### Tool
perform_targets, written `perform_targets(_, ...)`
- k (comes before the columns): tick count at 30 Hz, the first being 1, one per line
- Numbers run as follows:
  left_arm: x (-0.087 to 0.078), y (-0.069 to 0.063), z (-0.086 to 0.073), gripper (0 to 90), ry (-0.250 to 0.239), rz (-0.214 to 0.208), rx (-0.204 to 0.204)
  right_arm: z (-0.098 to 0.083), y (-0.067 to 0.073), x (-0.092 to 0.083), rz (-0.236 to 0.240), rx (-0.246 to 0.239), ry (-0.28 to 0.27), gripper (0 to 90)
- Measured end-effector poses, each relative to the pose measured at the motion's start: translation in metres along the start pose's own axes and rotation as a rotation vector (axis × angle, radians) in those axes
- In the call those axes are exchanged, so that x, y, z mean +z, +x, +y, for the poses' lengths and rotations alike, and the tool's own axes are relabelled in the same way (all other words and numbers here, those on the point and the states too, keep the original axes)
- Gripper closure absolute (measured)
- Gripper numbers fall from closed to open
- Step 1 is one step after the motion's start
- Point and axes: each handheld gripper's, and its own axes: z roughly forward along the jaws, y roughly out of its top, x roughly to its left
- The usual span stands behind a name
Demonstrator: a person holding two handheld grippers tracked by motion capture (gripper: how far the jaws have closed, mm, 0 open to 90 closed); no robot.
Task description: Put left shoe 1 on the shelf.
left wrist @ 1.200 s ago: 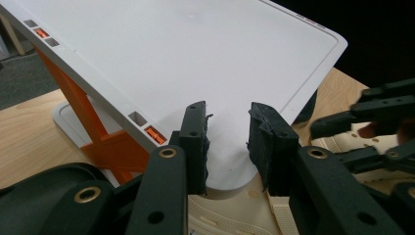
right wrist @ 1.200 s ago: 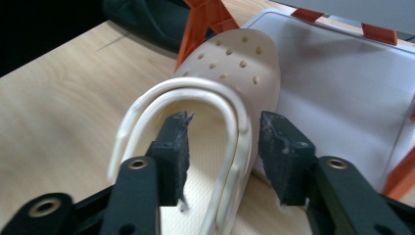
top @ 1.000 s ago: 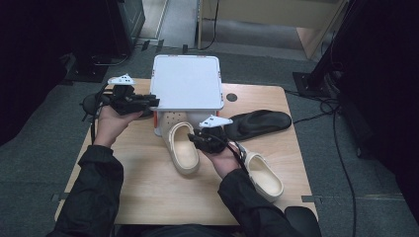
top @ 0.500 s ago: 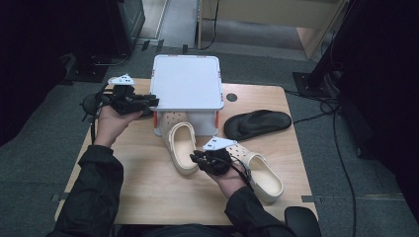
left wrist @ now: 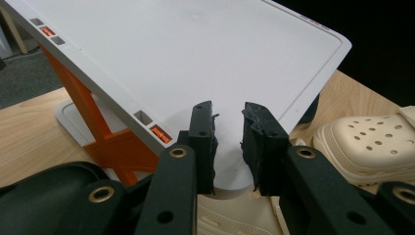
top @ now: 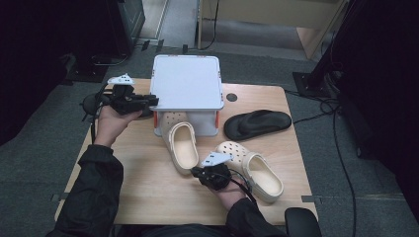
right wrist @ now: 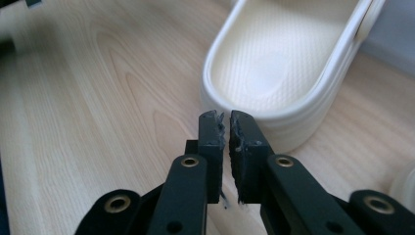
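**Left gripper at the lifted lid, right gripper closed beside a cream clog**

High view: the light wooden desk [top: 148, 197] carries a white plastic storage box with orange latches [top: 188, 121] near its far edge. The box's flat white lid [top: 187, 81] is raised and tilted over it. The left gripper [top: 154, 102] reaches in from the desk's left side and meets the lid's left edge. A cream perforated foam clog [top: 182, 145] lies in front of the box with its toe tucked under the lid. A second cream foam clog [top: 254, 169] lies toward the near right corner, and a black flip-flop sandal [top: 257, 123] rests near the right edge. The right gripper [top: 196, 172] sits low over the desk just beside the first clog's heel, between the two clogs.

Left gripper view: the left gripper [left wrist: 228, 127] has its jaws slightly parted with the lid's [left wrist: 195, 54] rim between them; whether the pads press on it I cannot tell. The jaws have just been closing. An orange latch [left wrist: 105, 147] shows under the lid, and a cream clog [left wrist: 372, 147] lies at the right.

Right gripper view: the right gripper [right wrist: 228, 120] has its jaws pressed together with nothing between them, having just been closing. Its tips sit just in front of the clog's [right wrist: 284, 68] rounded heel rim, above bare desk [right wrist: 98, 98].
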Motion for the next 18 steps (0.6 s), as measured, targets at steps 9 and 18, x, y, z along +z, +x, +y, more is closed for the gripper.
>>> perform_targets(9, 0.000, -0.001, 0.000, 78.4, 0.003, 0.019, 0.005, -0.002, -0.002, 0.015, 0.002, 0.004, 0.032, 87.0)
perform_targets(18, 0.000, -0.001, 0.000, 78.4, 0.002, 0.016, 0.005, 0.007, 0.002, 0.020, -0.008, -0.030, 0.005, 85.4)
